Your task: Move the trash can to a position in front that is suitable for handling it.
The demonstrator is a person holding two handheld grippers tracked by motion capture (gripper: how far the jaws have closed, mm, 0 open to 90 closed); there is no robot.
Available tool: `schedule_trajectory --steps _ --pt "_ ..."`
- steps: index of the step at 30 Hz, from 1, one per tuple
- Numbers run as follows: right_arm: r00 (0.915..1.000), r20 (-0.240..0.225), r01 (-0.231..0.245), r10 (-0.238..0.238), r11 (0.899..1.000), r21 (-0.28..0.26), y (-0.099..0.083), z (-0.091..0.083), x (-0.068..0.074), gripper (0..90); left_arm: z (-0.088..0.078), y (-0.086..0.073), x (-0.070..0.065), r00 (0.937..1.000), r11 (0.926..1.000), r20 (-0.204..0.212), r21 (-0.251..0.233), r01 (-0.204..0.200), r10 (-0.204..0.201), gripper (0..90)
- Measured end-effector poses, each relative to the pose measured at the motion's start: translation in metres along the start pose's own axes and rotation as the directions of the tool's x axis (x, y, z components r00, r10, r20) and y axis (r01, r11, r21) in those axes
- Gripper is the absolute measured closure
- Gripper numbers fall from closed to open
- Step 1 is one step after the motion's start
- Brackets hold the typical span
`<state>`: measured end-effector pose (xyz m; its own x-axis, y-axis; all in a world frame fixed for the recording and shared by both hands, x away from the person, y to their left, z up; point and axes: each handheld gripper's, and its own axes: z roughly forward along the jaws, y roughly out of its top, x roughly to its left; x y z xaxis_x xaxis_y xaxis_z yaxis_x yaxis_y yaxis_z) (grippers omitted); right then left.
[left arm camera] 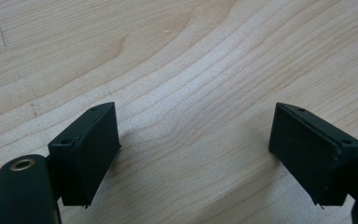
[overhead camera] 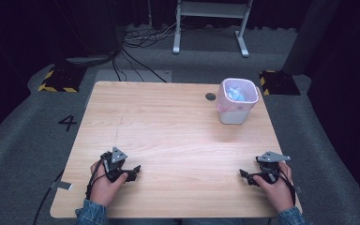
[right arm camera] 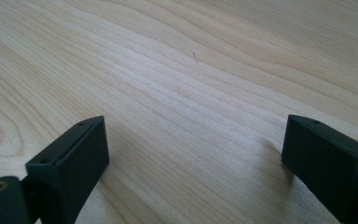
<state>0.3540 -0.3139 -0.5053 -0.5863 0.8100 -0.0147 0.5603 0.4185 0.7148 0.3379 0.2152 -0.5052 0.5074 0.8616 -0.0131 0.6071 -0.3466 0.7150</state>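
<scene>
Both hands are resting low in the frame: the left gripper [overhead camera: 132,172] at lower left, the right gripper [overhead camera: 246,176] at lower right, each with its 2 jaws spread wide and nothing but bare table [overhead camera: 168,136] between them. The nearest thing, a pale bin [overhead camera: 236,107] with blue scraps inside, is sitting at upper right, well apart from both. I am thinking a hasty reach could be tipping that light bin, or jaws this low could be scraping the wood.

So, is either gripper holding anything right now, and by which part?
Nothing is held. The left gripper and right gripper both have open jaws over bare table.
</scene>
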Motion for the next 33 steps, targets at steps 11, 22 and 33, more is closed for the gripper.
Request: schedule_trajectory --steps 11,22,33 --pt "0.9998 0.004 -0.019 0.019 1.0 0.01 0.001 -0.001 0.0 8.7 0.0 0.0 0.0 1.0 1.0 0.0 0.0 -0.002 0.002 15.9" --pt "0.9979 -0.031 -0.059 0.057 0.997 -0.042 0.012 -0.008 -0.003 18.6 0.0 0.0 0.0 1.0 1.0 0.002 0.004 -0.001 0.001 15.7" --pt "0.999 0.025 -0.035 0.038 0.993 -0.115 0.057 -0.026 -0.01 28.5 0.0 0.0 0.0 1.0 1.0 0.006 0.002 -0.003 0.003 15.4"
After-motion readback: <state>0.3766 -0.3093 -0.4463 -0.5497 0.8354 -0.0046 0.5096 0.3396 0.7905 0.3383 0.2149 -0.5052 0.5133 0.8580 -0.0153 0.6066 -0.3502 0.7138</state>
